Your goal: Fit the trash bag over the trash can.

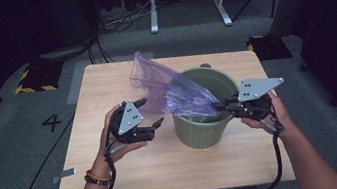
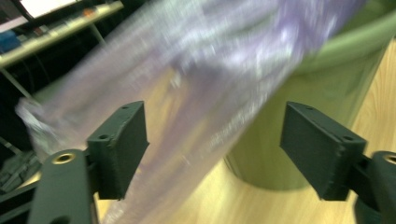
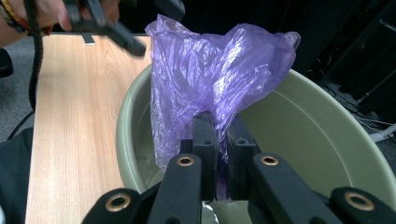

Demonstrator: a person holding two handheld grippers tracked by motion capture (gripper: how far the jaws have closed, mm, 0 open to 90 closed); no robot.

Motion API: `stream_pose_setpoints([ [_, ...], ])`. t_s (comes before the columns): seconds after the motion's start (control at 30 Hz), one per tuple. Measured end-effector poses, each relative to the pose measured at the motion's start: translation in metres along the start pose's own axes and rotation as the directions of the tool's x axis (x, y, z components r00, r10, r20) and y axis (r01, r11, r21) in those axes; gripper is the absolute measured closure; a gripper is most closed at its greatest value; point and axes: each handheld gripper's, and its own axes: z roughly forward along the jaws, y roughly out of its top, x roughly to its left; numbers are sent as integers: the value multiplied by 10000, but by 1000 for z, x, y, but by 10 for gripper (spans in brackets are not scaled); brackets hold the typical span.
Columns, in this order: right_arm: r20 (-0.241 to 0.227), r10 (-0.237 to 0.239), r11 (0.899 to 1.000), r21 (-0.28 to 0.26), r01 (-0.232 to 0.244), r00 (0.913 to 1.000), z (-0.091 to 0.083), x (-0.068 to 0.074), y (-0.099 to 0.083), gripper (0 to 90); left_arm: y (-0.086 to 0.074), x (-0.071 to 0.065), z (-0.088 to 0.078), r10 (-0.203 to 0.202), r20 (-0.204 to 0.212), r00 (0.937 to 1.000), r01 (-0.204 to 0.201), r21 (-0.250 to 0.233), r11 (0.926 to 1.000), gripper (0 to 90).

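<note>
1. My right gripper (image 3: 219, 140) pinches the purple bag (image 1: 171, 91) at the green bin's (image 1: 204, 129) rim, centre frame.
2. My left gripper (image 1: 151, 112) gapes, empty; the bag's loose end slants up-left, just right of it.

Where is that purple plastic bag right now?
In the high view the purple bag drapes from the green bin at mid-table, pinched at the bin's rim by the right gripper; the open left gripper sits beside it.

Left gripper (image 1: 150, 112) held level in left hand (image 1: 112, 138), jaws wide apart, nothing pinched. Right gripper (image 1: 219, 105) in right hand (image 1: 268, 112), jaws pressed together, pointing inward.
</note>
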Motion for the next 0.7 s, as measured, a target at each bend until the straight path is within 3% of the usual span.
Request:
stream_pose_setpoints([
  [0.1,-24,-8,10000,-52,8,10000,0,0,0,859,-4,-5,13,326,-239,9992,-312,570,9979,209],
  [0.13,-102,-55,10000,-61,54,9999,0,1,1,859,-6,-7,23,480,-670,9966,-426,792,9959,227],
  [0.2,-135,-59,10000,-65,59,9999,0,1,1,859,-7,-6,28,346,-730,9967,-287,804,9964,244],
  [0.27,-181,-102,9999,-106,100,9998,0,1,1,859,-8,-4,35,291,-1283,9913,-159,1028,9946,366],
  [0.4,-247,-57,9998,-204,52,9997,-3,1,-1,859,-11,4,43,82,-1733,9848,113,1114,9937,651],
  [0.43,-221,-46,9998,-204,41,9997,-4,1,-1,859,-12,6,43,-69,-1703,9854,238,976,9949,743],
  [0.5,-193,72,9998,-175,-76,9998,-4,-1,-4,858,-11,10,39,-354,-1966,9798,469,542,9974,883],
  [0.53,-193,72,9998,-175,-76,9998,-4,-1,-4,858,-11,10,39,-354,-1966,9798,469,542,9974,892],
  [0.7,184,438,9990,98,-440,9989,0,-4,-5,848,0,10,26,-504,-2494,9671,429,-353,9985,896],
])
